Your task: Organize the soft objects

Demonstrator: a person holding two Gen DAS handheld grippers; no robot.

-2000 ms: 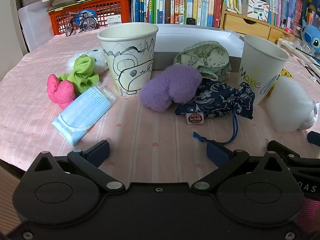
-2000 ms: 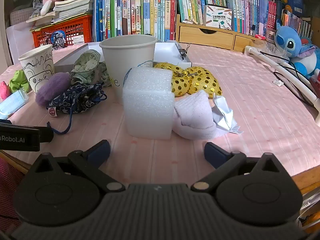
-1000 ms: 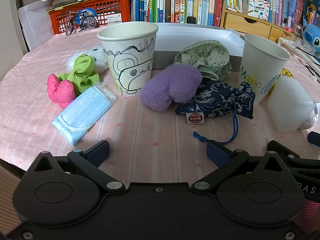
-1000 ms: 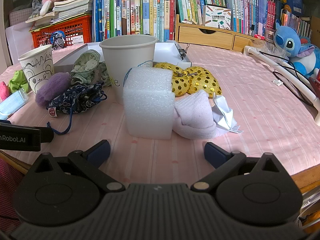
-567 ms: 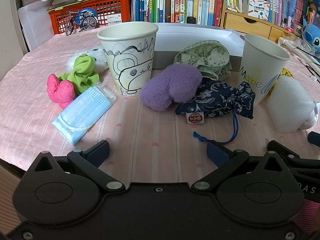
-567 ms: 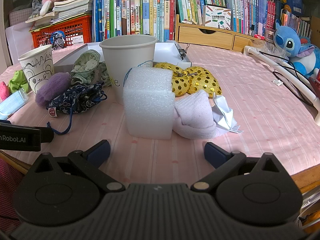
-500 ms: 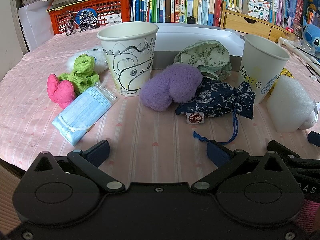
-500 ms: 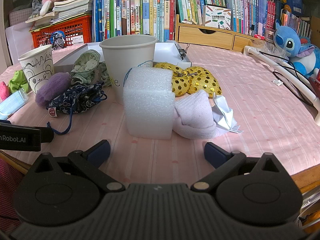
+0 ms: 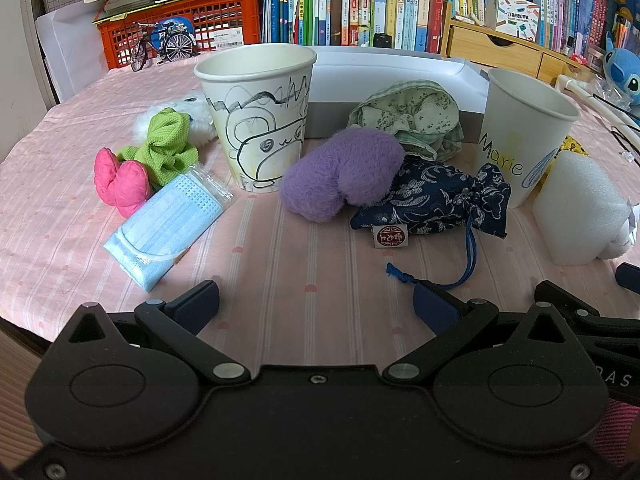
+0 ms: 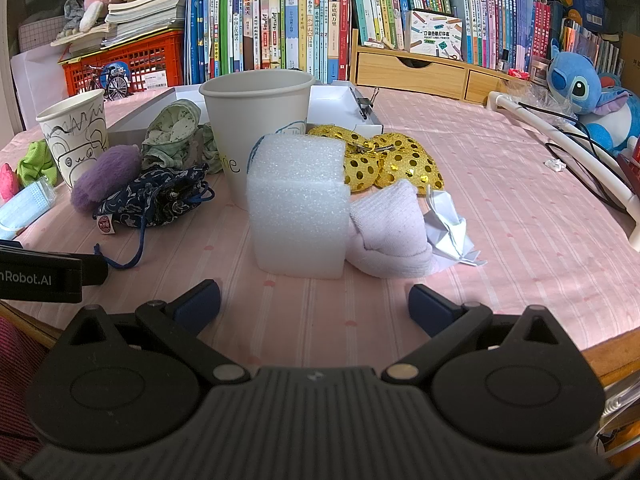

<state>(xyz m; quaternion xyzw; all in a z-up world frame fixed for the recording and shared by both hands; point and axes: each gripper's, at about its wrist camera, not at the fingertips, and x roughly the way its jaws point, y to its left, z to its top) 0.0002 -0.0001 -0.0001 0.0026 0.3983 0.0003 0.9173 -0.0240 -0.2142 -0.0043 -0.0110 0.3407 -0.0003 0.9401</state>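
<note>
White foam block stands before the right hand-held gripper — jaws spread, empty.

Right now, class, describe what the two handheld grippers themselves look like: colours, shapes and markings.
The left gripper has a smooth black body; the right gripper has a ribbed dark grey one. Both have round domes, black linkage arms with silver pivots and blue finger pads. White lettering ending "Robot.AI" marks the left one's side.
</note>
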